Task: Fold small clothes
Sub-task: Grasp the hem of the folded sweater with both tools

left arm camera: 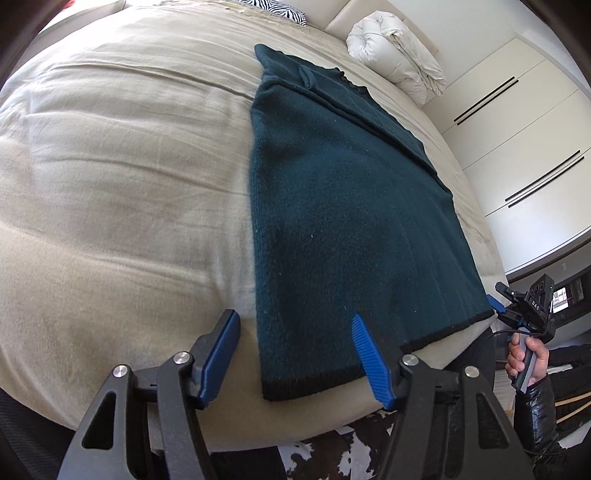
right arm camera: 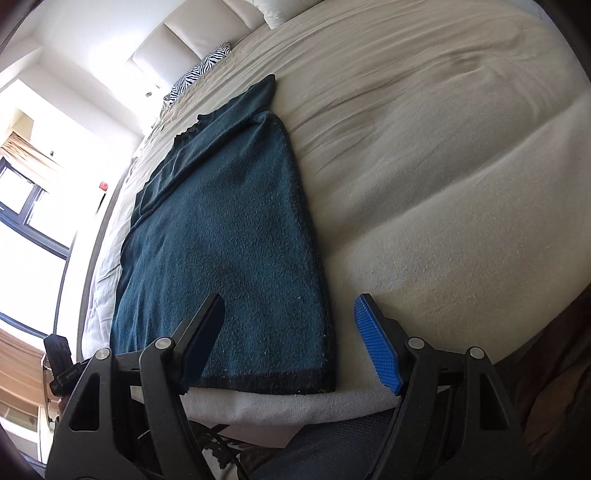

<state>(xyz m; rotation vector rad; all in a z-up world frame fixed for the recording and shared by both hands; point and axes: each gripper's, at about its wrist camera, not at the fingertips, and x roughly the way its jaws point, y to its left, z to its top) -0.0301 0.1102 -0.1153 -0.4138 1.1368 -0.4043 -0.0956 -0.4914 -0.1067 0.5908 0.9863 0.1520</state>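
A dark teal knitted garment [left arm camera: 332,206] with a black hem lies flat on the beige bed, folded lengthwise into a long strip; it also shows in the right wrist view [right arm camera: 229,236]. My left gripper [left arm camera: 293,325] is open and empty, hovering over the hem's near left corner. My right gripper [right arm camera: 290,306] is open and empty, straddling the hem's near right corner. The right gripper also shows in the left wrist view [left arm camera: 496,301] at the garment's far hem corner, held by a hand.
The beige bed sheet [left arm camera: 122,177] spreads wide on both sides. A rolled white duvet [left arm camera: 399,59] and a zebra pillow [left arm camera: 277,7] lie near the headboard. White wardrobe doors [left arm camera: 517,140] stand beside the bed. A window [right arm camera: 26,206] is at the other side.
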